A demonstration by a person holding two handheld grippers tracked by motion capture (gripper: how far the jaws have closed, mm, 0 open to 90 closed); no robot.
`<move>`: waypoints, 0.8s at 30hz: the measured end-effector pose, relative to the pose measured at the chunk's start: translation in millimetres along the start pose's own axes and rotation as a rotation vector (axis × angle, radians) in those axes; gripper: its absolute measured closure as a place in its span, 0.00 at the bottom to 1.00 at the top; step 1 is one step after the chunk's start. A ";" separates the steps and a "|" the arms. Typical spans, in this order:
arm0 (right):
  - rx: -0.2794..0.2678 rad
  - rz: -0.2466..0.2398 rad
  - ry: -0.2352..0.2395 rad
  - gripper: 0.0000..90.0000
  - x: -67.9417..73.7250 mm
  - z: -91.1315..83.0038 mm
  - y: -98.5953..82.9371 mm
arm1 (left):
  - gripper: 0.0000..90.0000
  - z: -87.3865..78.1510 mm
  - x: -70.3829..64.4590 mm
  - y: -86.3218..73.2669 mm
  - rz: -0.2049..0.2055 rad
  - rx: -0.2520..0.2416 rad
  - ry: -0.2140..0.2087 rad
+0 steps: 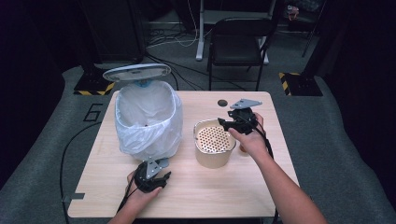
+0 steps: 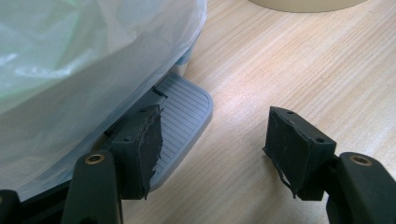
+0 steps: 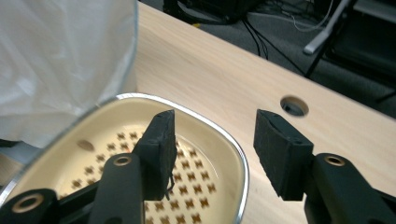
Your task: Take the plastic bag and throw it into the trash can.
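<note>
**A:** What is closest to the person?

**B:** The left gripper (image 1: 153, 179), down at the near edge of the wooden table (image 1: 243, 196). Its jaws are spread wide apart and hold nothing. In the left gripper view one jaw sits over the grey foot pedal (image 2: 182, 123) of the bin (I cannot tell if it touches), and the other jaw is over bare wood.

**A:** And the bin?

**B:** The white bin (image 1: 147, 119) stands just behind that gripper, on the left side of the table. A thin plastic bag (image 2: 70, 65) lines it and hangs over its sides. Its lid (image 1: 136, 72) is tipped up at the back.

**A:** What is next to it?

**B:** A cream bucket (image 1: 214, 142) with lots of small holes in its bottom. It stands just to the right of the bin, near the middle of the table.

**A:** Where is the other gripper?

**B:** The right gripper (image 1: 229, 123) is at the far right rim of the bucket. Its jaws are open wide too, with nothing squeezed between them. In the right gripper view one jaw is over the inside of the bucket and the other is outside, so the shiny rim (image 3: 236, 154) lies between them.

**A:** Anything farther back?

**B:** A small round hole (image 1: 222, 102) in the table, and past the table a black chair (image 1: 238, 42) on the grey floor
</note>
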State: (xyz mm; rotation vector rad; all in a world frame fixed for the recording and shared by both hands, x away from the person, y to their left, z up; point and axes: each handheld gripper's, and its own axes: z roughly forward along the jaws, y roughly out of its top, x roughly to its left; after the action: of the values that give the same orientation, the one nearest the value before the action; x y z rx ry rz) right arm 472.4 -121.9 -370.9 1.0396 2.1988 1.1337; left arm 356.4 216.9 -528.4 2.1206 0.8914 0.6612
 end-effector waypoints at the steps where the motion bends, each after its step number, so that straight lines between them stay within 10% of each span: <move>1: 0.004 0.017 -0.006 0.56 -2.0 1.2 -4.0 | 0.40 0.1 -0.2 0.0 0.003 -0.001 0.004; 24: 0.111 0.108 -0.007 0.84 -16.8 27.4 -40.3 | 0.40 -0.2 -0.1 0.1 0.004 0.006 0.002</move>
State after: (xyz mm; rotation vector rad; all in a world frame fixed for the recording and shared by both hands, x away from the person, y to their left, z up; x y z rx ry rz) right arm 484.3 -137.0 -418.6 1.2205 2.2456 1.0618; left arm 356.2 216.9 -528.2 2.1283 0.8910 0.6637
